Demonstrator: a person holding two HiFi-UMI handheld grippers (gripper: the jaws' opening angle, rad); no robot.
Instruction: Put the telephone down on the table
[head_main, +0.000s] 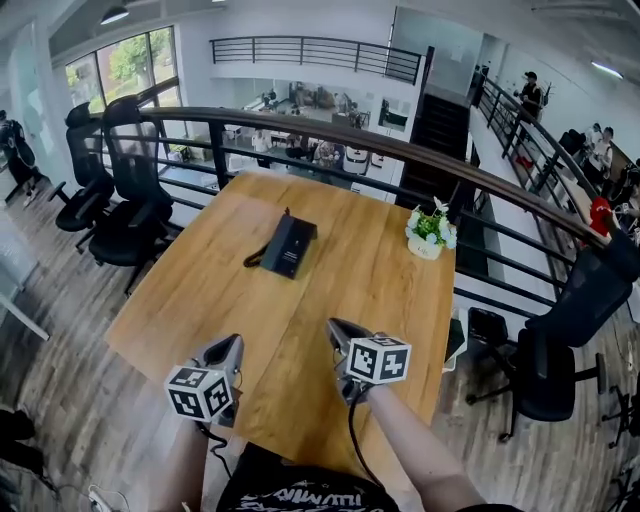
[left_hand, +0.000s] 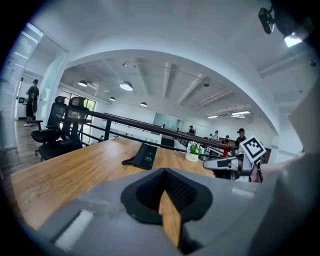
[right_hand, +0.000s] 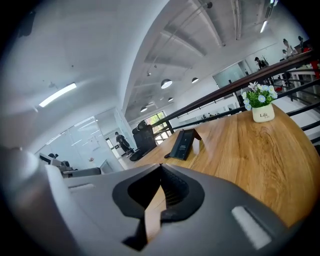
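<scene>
Telephone (head_main: 288, 246) lies on the wooden table (head_main: 350, 290), toward its far side (potted plant (head_main: 430, 234) to its right). Left gripper (head_main: 233, 345) and right gripper (head_main: 335, 328) hang over the near edge, well apart from it, jaws together on nothing.

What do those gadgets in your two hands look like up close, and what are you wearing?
The left gripper and the right gripper each have two grey tapering jaws lined with black ribbed pads. Each carries a white cube with black square markers and trails a black cable. Forearms are bare; the top is black with white print.
</scene>
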